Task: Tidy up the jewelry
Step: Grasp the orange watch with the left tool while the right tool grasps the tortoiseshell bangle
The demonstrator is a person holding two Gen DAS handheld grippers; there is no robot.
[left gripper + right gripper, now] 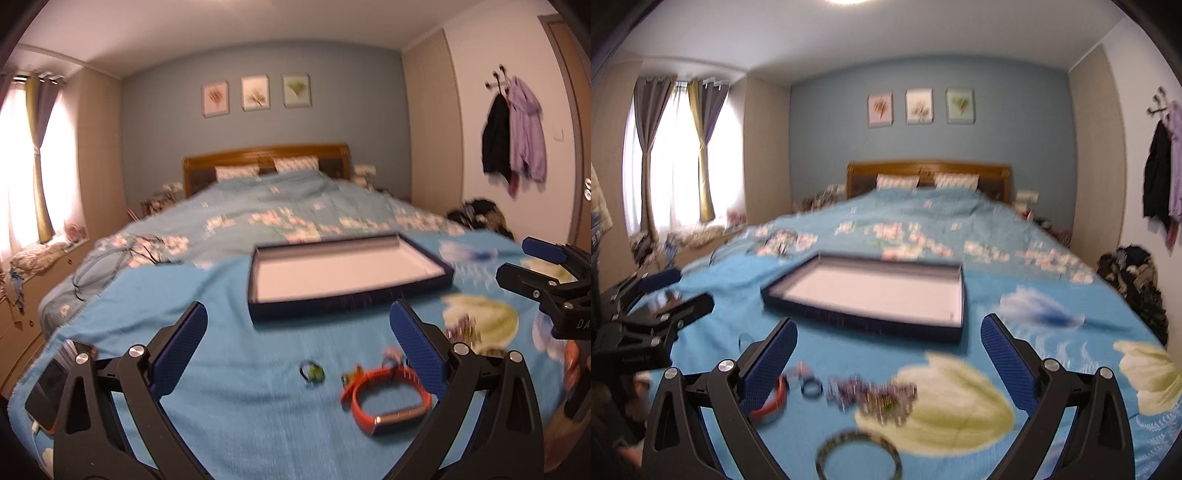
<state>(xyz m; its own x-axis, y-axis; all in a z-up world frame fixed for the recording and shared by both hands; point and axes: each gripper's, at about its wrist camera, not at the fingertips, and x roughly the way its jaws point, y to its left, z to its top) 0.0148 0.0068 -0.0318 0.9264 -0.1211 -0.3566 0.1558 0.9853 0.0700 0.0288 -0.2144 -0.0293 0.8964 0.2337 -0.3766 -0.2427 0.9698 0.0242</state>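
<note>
A shallow dark-blue box (347, 275) with a white inside lies open and empty on the blue bedspread; it also shows in the right wrist view (871, 295). My left gripper (297, 347) is open above an orange wristband (388, 398) and a small green ring (313, 372). My right gripper (888, 354) is open above a pile of purple beaded jewelry (875, 397), a dark ring (812, 388) and a dark bangle (858, 458). The orange wristband (772, 406) lies partly behind the right gripper's left finger. The right gripper also shows at the edge of the left wrist view (546, 273).
The bed (295, 206) runs back to a wooden headboard (266, 155) with two pillows. A phone (51, 384) lies at the front left of the spread. Cables (110, 258) lie on the left side. Clothes hang on the right wall (513, 133).
</note>
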